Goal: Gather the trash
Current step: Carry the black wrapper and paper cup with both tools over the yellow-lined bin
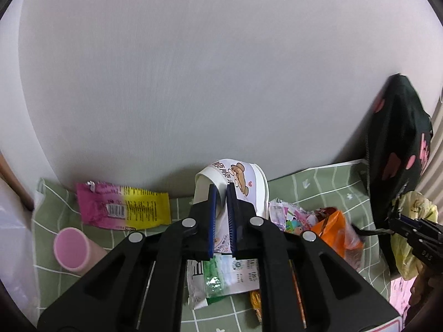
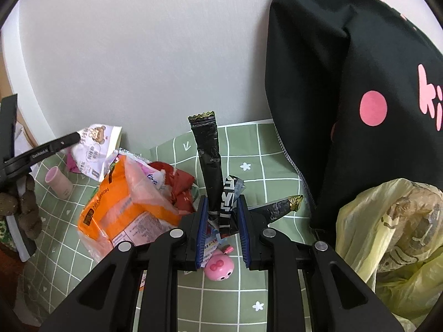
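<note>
The left gripper [image 1: 221, 193] has its fingers closed on a white wrapper with a cartoon bear [image 1: 238, 182]; the blue pads press the thin packet from both sides and it is lifted above the bench [image 1: 318, 191], which carries a green checked cloth. The right wrist view shows the same wrapper [image 2: 94, 144] from the side, hanging at the tip of the left gripper [image 2: 76, 137] at the left edge.

The left view alone shows a pink and yellow wrapper [image 1: 121, 207] lying flat near the wall, a green and white packet [image 1: 221, 274] under the gripper, and the open mouth of a pink cup [image 1: 70, 247] lying on its side. In the right view the cup [image 2: 58, 181] is small and far.

The right gripper [image 2: 221, 215] holds its fingers partly closed on several black wrappers [image 2: 210, 160]; one stands up tall, another with a gold tip sticks out to the right. Only this view shows a pink toy [image 2: 220, 268] on the cloth under the fingers, and the full shape of the orange bag [image 2: 121, 210] beside a red wrapper [image 2: 180, 185].

A black cloth bag with pink dots [image 2: 346, 83] stands at the right, and a pale yellow plastic bag [image 2: 387, 238] is just beside it. In the left view the right gripper [image 1: 398, 221] appears in front of that yellow bag [image 1: 418, 207].
</note>
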`<state>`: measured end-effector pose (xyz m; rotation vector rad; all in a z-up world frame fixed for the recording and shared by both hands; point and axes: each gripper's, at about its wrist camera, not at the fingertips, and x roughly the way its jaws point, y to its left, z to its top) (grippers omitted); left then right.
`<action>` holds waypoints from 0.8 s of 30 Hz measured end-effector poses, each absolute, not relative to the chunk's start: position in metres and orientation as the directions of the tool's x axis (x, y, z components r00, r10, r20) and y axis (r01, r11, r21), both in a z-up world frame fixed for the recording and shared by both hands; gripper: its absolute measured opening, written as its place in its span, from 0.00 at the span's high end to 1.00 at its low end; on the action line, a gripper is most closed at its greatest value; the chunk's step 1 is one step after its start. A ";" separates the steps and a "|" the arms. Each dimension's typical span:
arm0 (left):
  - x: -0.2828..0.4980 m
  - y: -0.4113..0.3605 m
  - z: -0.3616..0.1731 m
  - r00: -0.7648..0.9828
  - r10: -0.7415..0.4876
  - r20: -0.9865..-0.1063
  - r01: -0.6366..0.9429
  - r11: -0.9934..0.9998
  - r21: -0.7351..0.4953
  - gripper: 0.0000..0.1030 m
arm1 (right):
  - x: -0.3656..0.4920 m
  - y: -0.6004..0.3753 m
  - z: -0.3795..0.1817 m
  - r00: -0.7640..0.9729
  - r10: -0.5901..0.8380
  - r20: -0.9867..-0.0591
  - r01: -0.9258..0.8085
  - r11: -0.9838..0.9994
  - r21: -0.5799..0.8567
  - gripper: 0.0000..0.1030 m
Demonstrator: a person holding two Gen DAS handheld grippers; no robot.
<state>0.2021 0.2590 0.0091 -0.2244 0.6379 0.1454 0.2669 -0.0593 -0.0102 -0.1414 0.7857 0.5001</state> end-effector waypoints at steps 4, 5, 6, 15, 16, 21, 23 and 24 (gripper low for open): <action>0.192 0.251 0.034 0.821 0.066 -0.566 -0.183 0.971 -0.153 0.93 | 0.257 -0.069 0.003 0.623 0.383 -0.682 -0.480 0.875 0.052 0.80; 0.189 0.249 0.041 0.830 0.066 -0.553 -0.176 0.973 -0.148 0.93 | 0.256 -0.070 0.006 0.633 0.382 -0.674 -0.479 0.877 0.048 0.80; 0.190 0.244 0.045 0.836 0.064 -0.545 -0.171 0.974 -0.146 0.93 | 0.254 -0.070 0.010 0.642 0.381 -0.665 -0.475 0.879 0.045 0.80; 0.188 0.195 0.099 0.898 -0.048 -0.437 -0.014 0.990 -0.137 0.93 | 0.237 -0.103 0.054 0.727 0.371 -0.579 -0.432 0.901 0.034 0.80; 0.188 0.186 0.104 0.902 -0.069 -0.427 0.012 0.991 -0.133 0.93 | 0.234 -0.108 0.058 0.738 0.361 -0.570 -0.421 0.906 0.028 0.80; 0.192 0.149 0.120 0.896 -0.183 -0.404 0.139 0.981 -0.135 0.93 | 0.225 -0.137 0.077 0.786 0.313 -0.533 -0.362 0.932 0.014 0.80; 0.196 0.131 0.124 0.884 -0.235 -0.404 0.192 0.971 -0.145 0.93 | 0.221 -0.153 0.085 0.808 0.282 -0.517 -0.328 0.945 0.002 0.80; 0.199 0.118 0.126 0.874 -0.267 -0.405 0.228 0.963 -0.144 0.93 | 0.218 -0.164 0.091 0.822 0.262 -0.506 -0.306 0.952 -0.005 0.80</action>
